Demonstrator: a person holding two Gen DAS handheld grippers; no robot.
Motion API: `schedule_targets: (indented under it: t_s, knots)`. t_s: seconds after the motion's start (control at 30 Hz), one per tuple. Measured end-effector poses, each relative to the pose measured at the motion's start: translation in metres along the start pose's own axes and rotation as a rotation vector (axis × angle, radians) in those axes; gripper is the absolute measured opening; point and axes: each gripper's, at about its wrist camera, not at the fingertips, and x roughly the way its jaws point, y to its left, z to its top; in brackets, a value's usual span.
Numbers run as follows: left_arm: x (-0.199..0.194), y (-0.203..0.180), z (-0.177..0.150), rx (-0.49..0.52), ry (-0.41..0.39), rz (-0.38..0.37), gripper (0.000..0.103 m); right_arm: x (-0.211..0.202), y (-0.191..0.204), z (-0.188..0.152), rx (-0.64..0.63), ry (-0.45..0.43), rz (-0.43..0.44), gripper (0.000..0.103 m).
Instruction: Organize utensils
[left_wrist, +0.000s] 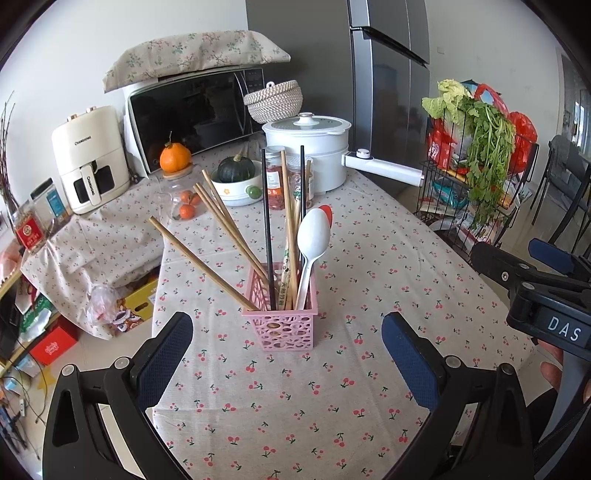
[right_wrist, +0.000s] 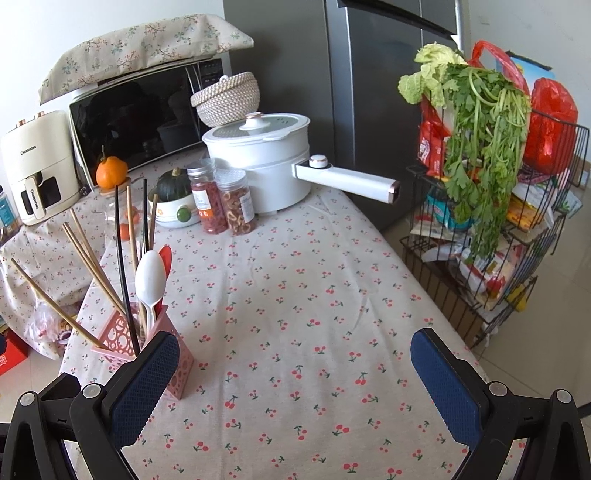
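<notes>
A pink perforated utensil basket (left_wrist: 285, 325) stands on the cherry-print tablecloth (left_wrist: 369, 280). It holds several wooden chopsticks (left_wrist: 207, 266), black chopsticks (left_wrist: 267, 236), a white spoon (left_wrist: 312, 240) and a red spoon (left_wrist: 327, 214) behind it. My left gripper (left_wrist: 288, 354) is open and empty, just in front of the basket. My right gripper (right_wrist: 295, 373) is open and empty over bare cloth; the basket (right_wrist: 129, 339) stands by its left finger. In the left wrist view the right gripper's body (left_wrist: 539, 288) shows at the right edge.
At the table's back stand a white electric pot (left_wrist: 310, 147) with a long handle, two spice jars (left_wrist: 275, 177), a bowl with a green squash (left_wrist: 236, 184), a microwave (left_wrist: 192, 114) and an air fryer (left_wrist: 90, 158). A wire rack with greens (right_wrist: 480, 203) stands off the table's right edge.
</notes>
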Motion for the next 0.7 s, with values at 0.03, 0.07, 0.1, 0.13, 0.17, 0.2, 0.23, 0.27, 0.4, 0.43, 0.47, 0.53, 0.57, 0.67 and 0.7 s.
schedule_targets:
  t_s: [0.03,0.07,0.1,0.13,0.17,0.2,0.23,0.27,0.4,0.43,0.47,0.53,0.57,0.67,0.7]
  knots:
    - [-0.0002,0.0003,0.0000,-0.001,-0.001,0.000,0.103,-0.0001,0.0000,-0.0002,0.000,-0.001,-0.003,0.103]
    - [0.0000,0.0001,0.0000,-0.001,-0.001,0.002,0.103,0.0001,-0.0003,-0.0002,0.000,-0.001,-0.007,0.103]
    - [-0.0001,0.0001,0.0003,-0.002,-0.002,0.003,0.103,0.0003,-0.0005,-0.0001,0.001,-0.001,-0.009,0.103]
    - [-0.0001,0.0000,0.0004,-0.003,-0.002,0.003,0.103,0.0004,-0.0012,0.0001,0.003,0.000,-0.011,0.103]
    - [-0.0006,-0.0003,0.0007,-0.004,-0.001,0.003,0.103,0.0004,-0.0017,0.0002,0.006,0.001,-0.011,0.103]
    - [-0.0007,-0.0006,0.0008,-0.005,0.000,0.003,0.103,0.0002,-0.0025,0.0002,0.008,0.000,-0.011,0.103]
    - [-0.0006,-0.0012,0.0008,-0.005,0.000,0.003,0.103,-0.0001,-0.0027,0.0001,0.009,0.000,-0.012,0.103]
    - [-0.0009,-0.0011,0.0010,-0.004,0.000,0.004,0.103,-0.0002,-0.0028,0.0002,0.009,-0.001,-0.014,0.103]
    - [-0.0003,-0.0007,0.0005,0.000,0.000,0.007,0.103,-0.0001,-0.0037,0.0003,0.012,0.003,-0.010,0.103]
    - [0.0001,-0.0005,0.0005,-0.002,0.002,0.007,0.103,-0.0002,-0.0034,0.0003,0.012,0.003,-0.010,0.103]
    - [0.0008,0.0000,0.0005,-0.002,0.003,0.007,0.103,-0.0004,-0.0034,0.0004,0.012,0.003,-0.010,0.103]
    - [0.0010,-0.0001,0.0005,-0.004,0.004,0.006,0.103,-0.0003,-0.0032,0.0003,0.012,0.003,-0.011,0.103]
    - [0.0009,0.0002,0.0004,-0.003,0.004,0.006,0.103,-0.0003,-0.0033,0.0003,0.012,0.003,-0.010,0.103]
    - [0.0009,-0.0001,0.0005,-0.004,0.005,0.007,0.103,-0.0002,-0.0037,0.0002,0.012,0.003,-0.011,0.103]
    - [0.0011,0.0001,0.0006,-0.005,0.006,0.006,0.103,-0.0003,-0.0037,0.0002,0.012,0.004,-0.011,0.103]
